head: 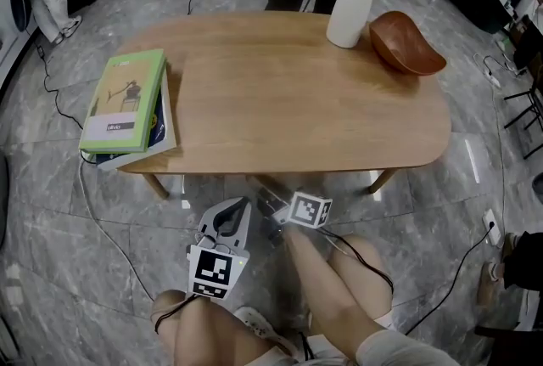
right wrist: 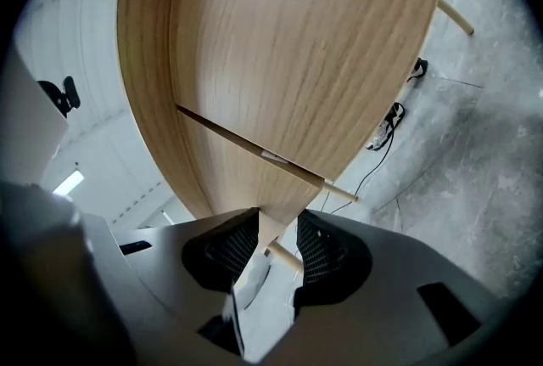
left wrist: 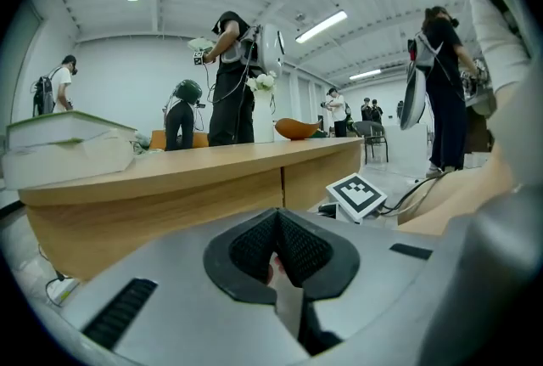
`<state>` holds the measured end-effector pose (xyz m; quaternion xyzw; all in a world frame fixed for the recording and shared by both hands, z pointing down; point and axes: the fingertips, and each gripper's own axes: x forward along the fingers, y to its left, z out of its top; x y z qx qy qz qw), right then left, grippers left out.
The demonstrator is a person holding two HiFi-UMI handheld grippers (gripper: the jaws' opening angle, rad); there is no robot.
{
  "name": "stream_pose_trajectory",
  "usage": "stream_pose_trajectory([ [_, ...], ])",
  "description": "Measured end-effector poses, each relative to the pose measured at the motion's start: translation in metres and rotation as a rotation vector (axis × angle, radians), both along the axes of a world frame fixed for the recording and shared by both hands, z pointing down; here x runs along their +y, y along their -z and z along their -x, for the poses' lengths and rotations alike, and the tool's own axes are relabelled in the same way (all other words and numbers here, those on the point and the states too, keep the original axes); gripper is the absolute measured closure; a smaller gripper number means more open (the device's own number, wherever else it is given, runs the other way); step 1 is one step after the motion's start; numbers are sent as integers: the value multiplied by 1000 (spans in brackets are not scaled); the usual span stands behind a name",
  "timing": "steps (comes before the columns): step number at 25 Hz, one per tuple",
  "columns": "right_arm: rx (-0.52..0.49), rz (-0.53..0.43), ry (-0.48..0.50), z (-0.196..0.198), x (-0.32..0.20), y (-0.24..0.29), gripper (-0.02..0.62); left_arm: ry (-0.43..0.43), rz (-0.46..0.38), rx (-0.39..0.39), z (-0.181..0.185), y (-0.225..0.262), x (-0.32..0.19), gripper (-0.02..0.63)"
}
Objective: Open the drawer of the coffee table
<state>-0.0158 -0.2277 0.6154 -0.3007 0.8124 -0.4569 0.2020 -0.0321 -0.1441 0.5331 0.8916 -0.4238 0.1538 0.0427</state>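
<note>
The oval wooden coffee table (head: 297, 101) fills the middle of the head view. Its front apron (left wrist: 187, 194) shows a vertical seam in the left gripper view. My right gripper (head: 270, 201) reaches under the table's near edge, rolled on its side. In the right gripper view the right gripper (right wrist: 276, 250) has its jaws apart, with the lower edge of a wooden panel (right wrist: 270, 224) between them and a gap beside one pad. My left gripper (head: 240, 207) hangs in front of the table, apart from it. That left gripper (left wrist: 278, 245) is shut with nothing in it.
A stack of books (head: 127, 101) lies on the table's left end. A white vase with flowers (head: 352, 3) and a brown bowl (head: 405, 42) stand at the far right. Cables (head: 93, 220) trail over the marble floor. People stand beyond the table (left wrist: 229, 76). My knees (head: 339, 279) are below.
</note>
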Motion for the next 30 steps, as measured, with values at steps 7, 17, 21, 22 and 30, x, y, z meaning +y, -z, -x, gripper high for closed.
stream_pose_trajectory([
  [7, -2, 17, 9, 0, 6, -2, 459, 25, -3, 28, 11, 6, -3, 595],
  [17, 10, 23, 60, 3, 31, -7, 477, 59, 0, 22, 23, -1, -9, 595],
  [21, 29, 32, 75, 2, 36, -11, 482, 43, 13, 50, 23, -1, -8, 595],
  [22, 33, 33, 80, 2, 37, -12, 482, 28, 17, 67, 22, 1, -7, 595],
  [30, 46, 26, 115, 3, 52, -8, 494, 15, -52, 62, 26, 23, -4, 595],
])
